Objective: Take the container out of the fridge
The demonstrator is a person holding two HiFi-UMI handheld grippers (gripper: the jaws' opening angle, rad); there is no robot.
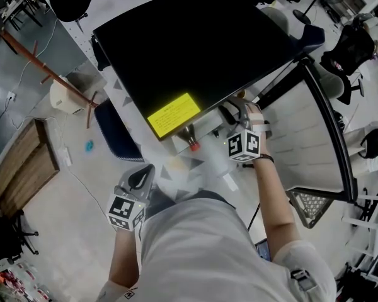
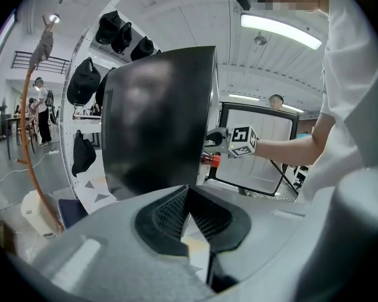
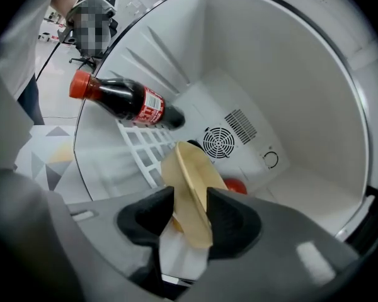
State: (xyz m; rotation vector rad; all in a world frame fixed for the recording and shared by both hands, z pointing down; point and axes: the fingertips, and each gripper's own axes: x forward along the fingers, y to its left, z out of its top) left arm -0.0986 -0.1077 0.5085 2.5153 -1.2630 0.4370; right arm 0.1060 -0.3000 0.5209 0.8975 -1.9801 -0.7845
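Note:
A small black fridge (image 1: pixel 189 43) stands with its door (image 1: pixel 315 137) swung open to the right. My right gripper (image 1: pixel 232 117) reaches into it. In the right gripper view a flat tan container (image 3: pixel 192 181) stands on edge between the pads, and the right gripper (image 3: pixel 190 209) is shut on it. A cola bottle (image 3: pixel 129 102) with a red cap lies on the white wire shelf (image 3: pixel 145 150), its neck pointing out of the fridge. My left gripper (image 1: pixel 140 178) hangs low outside the fridge, shut and holding nothing (image 2: pixel 189 197).
A round red thing (image 3: pixel 236 185) lies at the back of the fridge below the fan vent (image 3: pixel 218 141). A wooden coat stand (image 1: pixel 44 68), a blue chair (image 1: pixel 116 134) and a wooden board (image 1: pixel 22 162) are at the left. A mesh basket (image 1: pixel 312 206) sits under the door.

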